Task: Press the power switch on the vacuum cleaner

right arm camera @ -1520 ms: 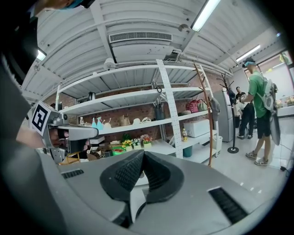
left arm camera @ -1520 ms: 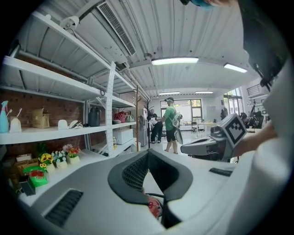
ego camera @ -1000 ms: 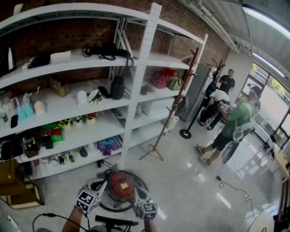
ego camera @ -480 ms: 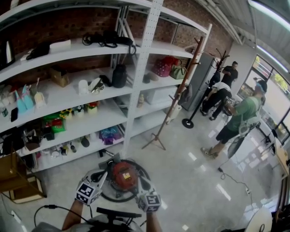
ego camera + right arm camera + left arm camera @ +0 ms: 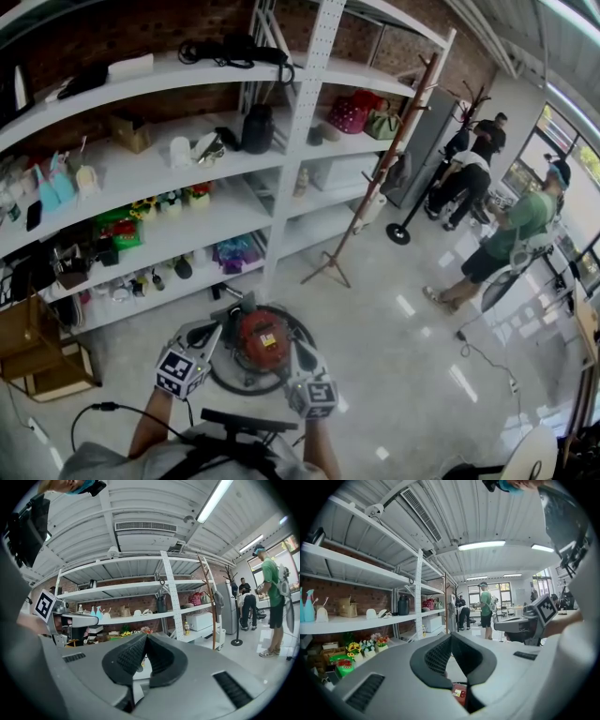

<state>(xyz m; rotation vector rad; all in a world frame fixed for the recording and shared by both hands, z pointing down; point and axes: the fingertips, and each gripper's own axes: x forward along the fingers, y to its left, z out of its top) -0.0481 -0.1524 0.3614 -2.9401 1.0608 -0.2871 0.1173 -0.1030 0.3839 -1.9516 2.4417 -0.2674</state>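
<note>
A round red vacuum cleaner (image 5: 261,339) sits on the floor in front of the shelves, with a black hose (image 5: 228,382) looped around it. In the head view my left gripper (image 5: 214,330) is at its left side and my right gripper (image 5: 296,345) at its right side, both held just above it. Both point out over the room, and their dark pads meet at the tips with nothing held. In the left gripper view a bit of the red vacuum cleaner (image 5: 459,693) shows below the jaws. The power switch cannot be made out.
White shelving (image 5: 300,141) full of small goods stands just behind the vacuum. A wooden coat stand (image 5: 375,169) is to the right, and three people (image 5: 511,239) stand further right. A cardboard box (image 5: 37,356) sits at the left, and a black cable (image 5: 103,409) lies near my left arm.
The head view has shifted a little, so the shelves and the people sit differently in the frame. Both grippers stay beside the red vacuum, slightly lower in the picture.
</note>
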